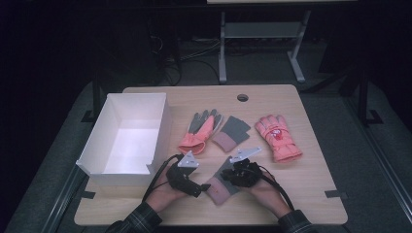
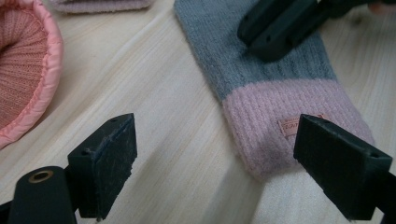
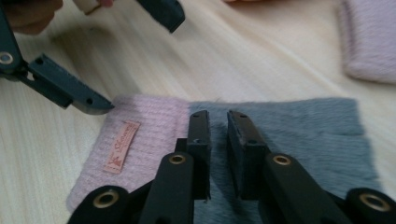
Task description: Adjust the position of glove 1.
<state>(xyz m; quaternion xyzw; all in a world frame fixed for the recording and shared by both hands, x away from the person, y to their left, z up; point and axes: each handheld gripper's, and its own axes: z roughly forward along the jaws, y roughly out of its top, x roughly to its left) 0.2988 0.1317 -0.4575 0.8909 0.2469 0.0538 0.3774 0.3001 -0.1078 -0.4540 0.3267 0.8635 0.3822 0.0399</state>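
A grey knit glove with a pink cuff (image 1: 218, 188) (image 2: 261, 74) (image 3: 303, 126) lies flat near the table's front edge. My right gripper (image 1: 233, 174) (image 3: 218, 122) presses down on its grey part, jaws closed to a narrow slit with the fabric between them. It also crosses the top of the left gripper view (image 2: 280, 28). My left gripper (image 1: 204, 187) (image 2: 215, 158) is open at the cuff end. One of its jaws is over bare wood and the other at the cuff's labelled edge. In the right gripper view, the left gripper (image 3: 142, 63) stands spread by the cuff.
An open white box (image 1: 111, 116) stands at the left. Behind the grippers lie a pink and grey glove (image 1: 199, 130) (image 2: 23, 70), a second grey and pink knit glove (image 1: 232, 132) (image 3: 369, 42), and a pink ski glove (image 1: 277, 137). A cable hole (image 1: 242, 97) is at the back.
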